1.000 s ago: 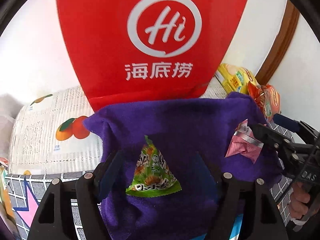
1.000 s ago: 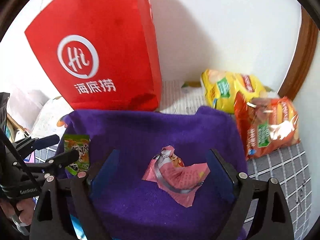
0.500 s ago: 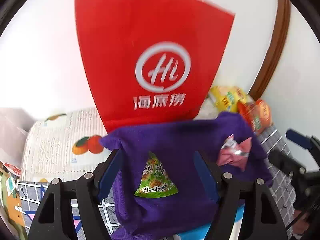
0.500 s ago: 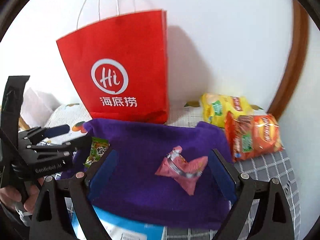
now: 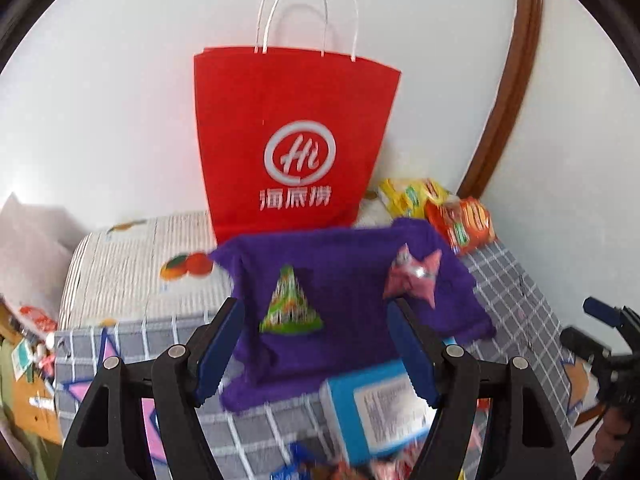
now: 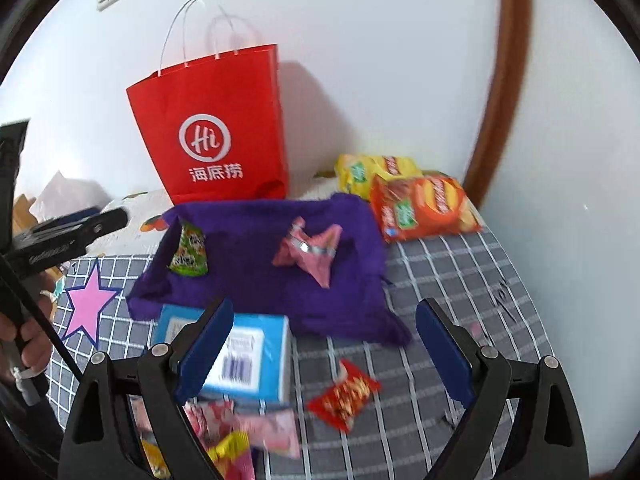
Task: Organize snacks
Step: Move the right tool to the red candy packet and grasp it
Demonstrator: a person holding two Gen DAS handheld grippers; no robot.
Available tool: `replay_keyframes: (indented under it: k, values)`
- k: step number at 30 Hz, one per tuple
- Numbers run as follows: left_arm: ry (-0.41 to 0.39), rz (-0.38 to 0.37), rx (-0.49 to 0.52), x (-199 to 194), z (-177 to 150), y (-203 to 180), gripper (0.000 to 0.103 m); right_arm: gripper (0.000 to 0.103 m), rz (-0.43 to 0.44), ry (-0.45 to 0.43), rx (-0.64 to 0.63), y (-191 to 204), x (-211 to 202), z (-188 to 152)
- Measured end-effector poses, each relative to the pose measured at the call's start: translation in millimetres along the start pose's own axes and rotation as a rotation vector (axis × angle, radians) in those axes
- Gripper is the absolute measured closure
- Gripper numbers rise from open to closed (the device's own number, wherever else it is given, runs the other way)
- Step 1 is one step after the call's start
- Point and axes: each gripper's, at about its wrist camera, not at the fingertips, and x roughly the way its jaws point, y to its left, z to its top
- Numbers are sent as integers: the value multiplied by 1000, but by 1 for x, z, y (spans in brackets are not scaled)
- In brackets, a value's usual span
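Left wrist view: left gripper (image 5: 312, 344) pulled back and raised since a second ago, jaws spread, nothing held. Right gripper (image 6: 324, 350) likewise withdrawn, jaws spread, empty. Green packet (image 5: 290, 304) and pink packet (image 5: 414, 276) left lying apart on purple cloth (image 5: 352, 264); placement judged done, more snacks to be fetched. Red packet (image 6: 344, 396) and blue box (image 6: 248, 356) seen on checked surface (image 6: 448, 264). Red paper bag (image 5: 292, 140) stood against white wall, chip bags (image 6: 420, 206) beside.
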Motion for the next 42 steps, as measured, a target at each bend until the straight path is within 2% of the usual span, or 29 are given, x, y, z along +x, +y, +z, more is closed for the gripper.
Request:
replay_keyframes:
  k: [5,7,9,11,13,18,25,28,31,35,36,37,38,42]
  values:
    - [18,3,3,-20,-35,-2,31,11,7,-9,60,-25,-16,-30]
    - [20,26,-12,-25,-49,1,31,12,17,15,93,-35,-13,-42]
    - [28,55,-22,-28,-59,4,31,18,30,39,127,-43,-5,-57]
    - [45,80,-32,-27,-70,8,31,31,29,80,145,-48,8,-71]
    - [60,91,-54,-26,-80,14,31,37,23,121,164,-52,22,-84]
    - [91,102,-112,-26,-105,29,31,37,79,173,192,-54,51,-104]
    - [130,155,-136,-25,-131,45,31,37,90,197,195,-47,95,-108]
    - [143,158,-147,-24,-138,52,31,43,95,214,204,-48,112,-108]
    - [159,171,-160,-19,-141,56,31,43,106,226,210,-48,126,-106]
    - [166,171,-168,-17,-142,57,31,47,76,225,176,-43,138,-104]
    - [167,170,-169,-17,-143,57,31,50,70,219,163,-42,139,-103]
    - [167,167,-170,-17,-143,56,31,60,58,215,148,-41,139,-103]
    - [166,164,-170,-17,-144,56,31,64,41,213,128,-41,139,-103]
    - [174,129,-175,-15,-148,51,31,64,86,203,137,-49,128,-104]
